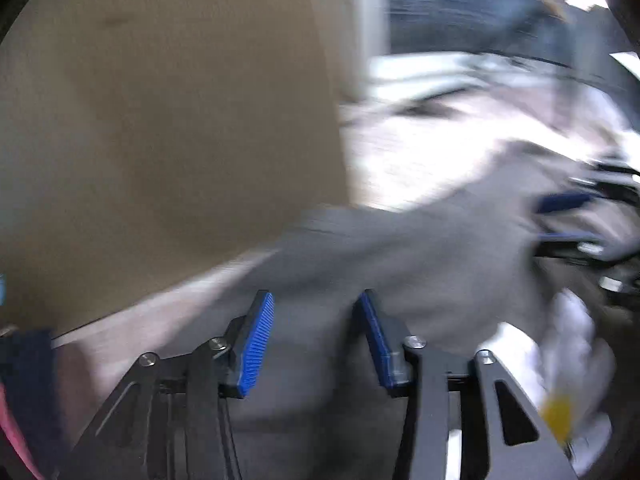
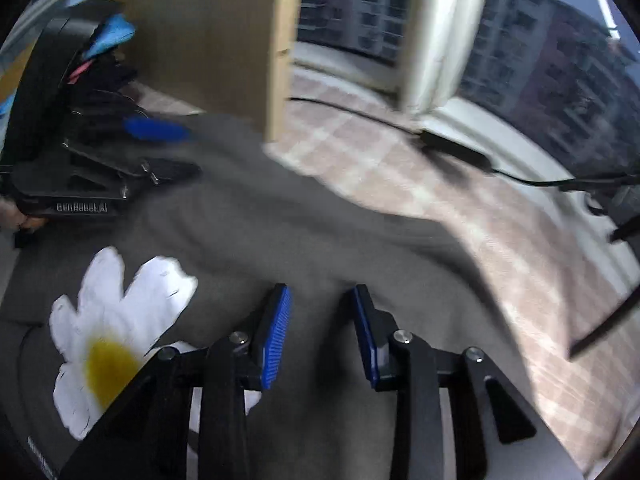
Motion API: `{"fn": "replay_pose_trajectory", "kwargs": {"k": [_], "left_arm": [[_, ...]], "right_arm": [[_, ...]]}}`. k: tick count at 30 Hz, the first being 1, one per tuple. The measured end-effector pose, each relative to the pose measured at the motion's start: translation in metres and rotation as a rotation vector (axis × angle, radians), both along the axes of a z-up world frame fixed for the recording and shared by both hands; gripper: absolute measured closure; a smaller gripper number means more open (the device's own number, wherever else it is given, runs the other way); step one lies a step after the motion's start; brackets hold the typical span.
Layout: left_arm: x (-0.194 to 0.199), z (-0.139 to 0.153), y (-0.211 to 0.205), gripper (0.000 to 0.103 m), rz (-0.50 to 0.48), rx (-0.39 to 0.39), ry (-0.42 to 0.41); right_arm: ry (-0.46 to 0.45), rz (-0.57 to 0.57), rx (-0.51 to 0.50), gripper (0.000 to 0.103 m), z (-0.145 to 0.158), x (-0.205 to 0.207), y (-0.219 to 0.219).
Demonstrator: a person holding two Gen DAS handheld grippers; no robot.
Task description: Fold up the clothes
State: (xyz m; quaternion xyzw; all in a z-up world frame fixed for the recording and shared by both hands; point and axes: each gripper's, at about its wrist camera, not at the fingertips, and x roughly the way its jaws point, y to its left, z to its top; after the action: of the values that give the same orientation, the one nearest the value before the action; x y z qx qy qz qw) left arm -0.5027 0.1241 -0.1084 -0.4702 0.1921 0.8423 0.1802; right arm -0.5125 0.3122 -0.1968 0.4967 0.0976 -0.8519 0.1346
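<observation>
A dark grey garment (image 2: 280, 220) lies spread on a checked sheet, with a white daisy print (image 2: 112, 320) with a yellow centre on it. My right gripper (image 2: 320, 288) hovers over the grey cloth to the right of the daisy, its blue pads apart and nothing pinched between them. My left gripper (image 2: 176, 148) reaches onto the garment's far left edge. In the blurred left wrist view the left gripper (image 1: 316, 296) also stands open over the grey garment (image 1: 400, 260). There the right gripper (image 1: 548, 220) shows at the right, above the daisy print (image 1: 568, 360).
The garment rests on a pink checked sheet (image 2: 400, 168). A light wooden board (image 2: 208, 40) stands upright behind it, and the same wood panel (image 1: 160, 120) fills the left wrist view. A black cable with an adapter (image 2: 452, 148) runs along the window sill.
</observation>
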Motion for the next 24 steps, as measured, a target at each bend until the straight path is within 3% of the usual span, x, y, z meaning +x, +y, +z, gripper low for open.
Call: {"fn": "replay_pose_trajectory", "kwargs": {"k": [2,4,7,9,11,14,19,24], "left_arm": [[0.005,0.023,-0.020,0.074,0.053,0.045,0.008],[0.030,0.053,-0.039,0.074,0.046,0.093,0.025],[0.071,0.081,-0.061,0.070,-0.036,0.128,0.034],[0.099,0.087,-0.079,0.069,-0.081,0.155,0.004],[0.120,0.089,-0.081,0.069,-0.125,0.185,-0.050],[0.154,0.084,-0.060,0.069,-0.206,0.242,-0.127],[0.210,0.077,-0.003,0.069,-0.332,0.227,-0.172],[0.261,0.088,0.039,0.069,-0.381,0.210,-0.221]], "right_arm": [[0.027,-0.039,-0.071,0.072,0.031,0.021,0.024],[0.077,-0.102,-0.103,0.070,0.067,0.051,0.055],[0.146,-0.254,-0.102,0.070,0.116,0.106,0.112],[0.142,-0.356,-0.147,0.070,0.139,0.143,0.150],[0.117,-0.439,-0.117,0.070,0.148,0.171,0.175],[0.041,-0.470,-0.067,0.070,0.144,0.199,0.187],[-0.040,-0.418,0.032,0.070,0.113,0.219,0.181],[-0.081,-0.342,-0.017,0.070,0.090,0.215,0.189]]}}
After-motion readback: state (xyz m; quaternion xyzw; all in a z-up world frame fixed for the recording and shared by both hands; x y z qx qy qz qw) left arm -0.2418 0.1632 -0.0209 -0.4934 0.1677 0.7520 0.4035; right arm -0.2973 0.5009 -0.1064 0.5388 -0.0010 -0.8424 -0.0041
